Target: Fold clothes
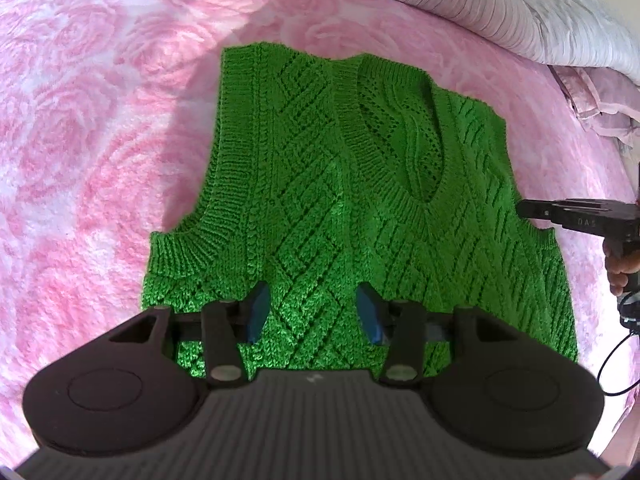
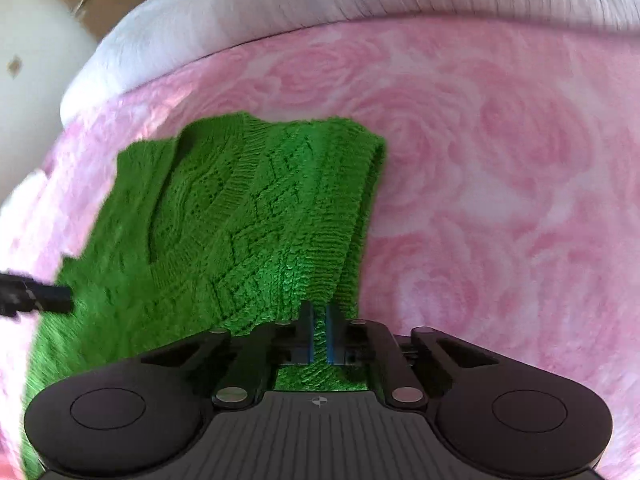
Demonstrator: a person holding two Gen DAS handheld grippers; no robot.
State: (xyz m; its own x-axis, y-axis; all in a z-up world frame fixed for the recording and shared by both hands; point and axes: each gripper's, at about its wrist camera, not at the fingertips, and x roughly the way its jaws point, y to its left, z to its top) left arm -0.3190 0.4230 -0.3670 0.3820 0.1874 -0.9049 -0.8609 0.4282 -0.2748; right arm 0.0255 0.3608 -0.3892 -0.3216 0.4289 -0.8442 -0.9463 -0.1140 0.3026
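A green knitted vest (image 1: 320, 184) lies front up on a pink rose-patterned blanket (image 1: 100, 128), with its V-neck at the far end. My left gripper (image 1: 314, 312) hovers open over the vest's lower body, its blue pads (image 1: 258, 312) wide apart with nothing between them. The right gripper (image 1: 522, 210) reaches in from the right at the vest's armhole edge. In the right wrist view, the right gripper (image 2: 319, 336) is shut on the side edge of the vest (image 2: 224, 220), and knit shows between its blue pads. There the left gripper (image 2: 66, 300) pokes in at the far left.
A white striped quilt (image 1: 460, 0) runs along the blanket's far edge. Crumpled pale pink fabric (image 1: 592, 100) lies at the right. A hand (image 1: 620, 268) and a black cable (image 1: 616, 368) sit at the right edge. A pale wall (image 2: 32, 72) shows beyond the bed (image 2: 500, 160).
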